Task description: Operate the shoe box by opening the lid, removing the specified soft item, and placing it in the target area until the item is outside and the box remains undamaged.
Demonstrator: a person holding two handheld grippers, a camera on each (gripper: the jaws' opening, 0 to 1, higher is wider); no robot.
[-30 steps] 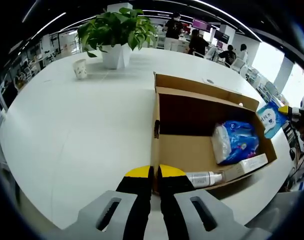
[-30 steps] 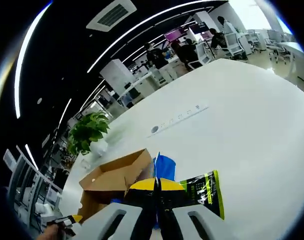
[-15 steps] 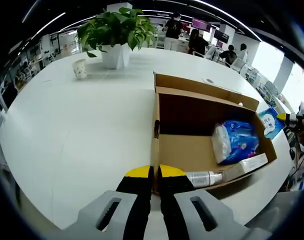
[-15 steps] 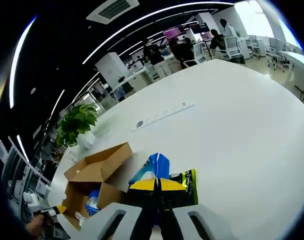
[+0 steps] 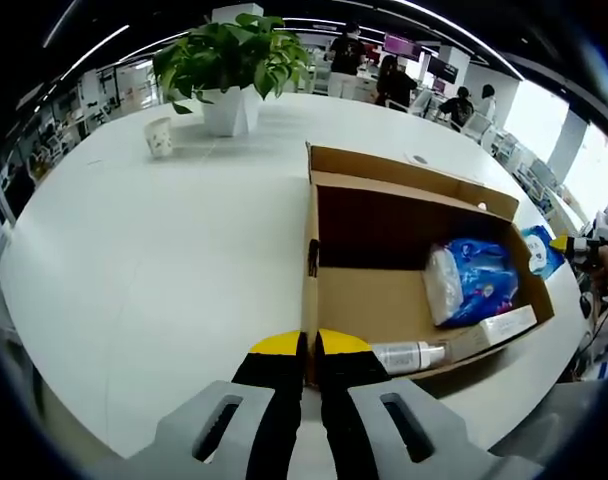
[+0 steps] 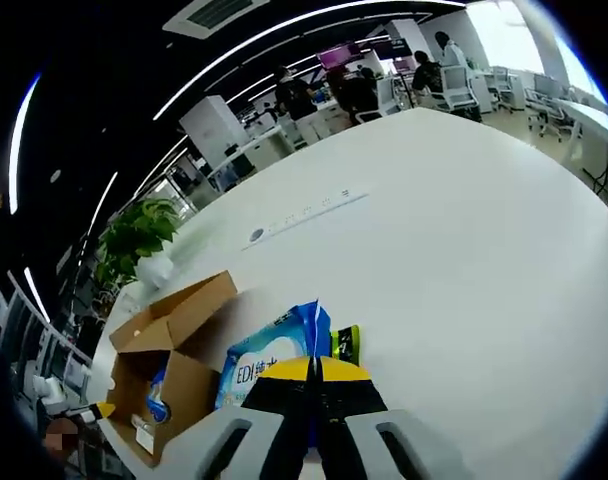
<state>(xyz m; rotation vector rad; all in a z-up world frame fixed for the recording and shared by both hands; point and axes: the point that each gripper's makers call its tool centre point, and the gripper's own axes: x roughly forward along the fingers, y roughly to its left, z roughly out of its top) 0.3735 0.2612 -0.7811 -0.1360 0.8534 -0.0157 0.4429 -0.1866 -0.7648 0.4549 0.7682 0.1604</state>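
Note:
The open cardboard shoe box lies on the white table. My left gripper is shut on the near end of the box's left wall. Inside lie a blue-and-white soft pack, a white spray bottle and a white carton. My right gripper is shut on a blue wipes pack, low over the table to the right of the box. From the left gripper view that pack peeks past the box's right wall, beside the right gripper.
A green-black packet lies on the table just behind the held pack. A potted plant and a paper cup stand at the far left. A socket strip is set into the table. People sit at desks beyond.
My right gripper has carried the blue wipes pack down and away from the box, so it now sits low beside the box's right wall. The left gripper has not moved.

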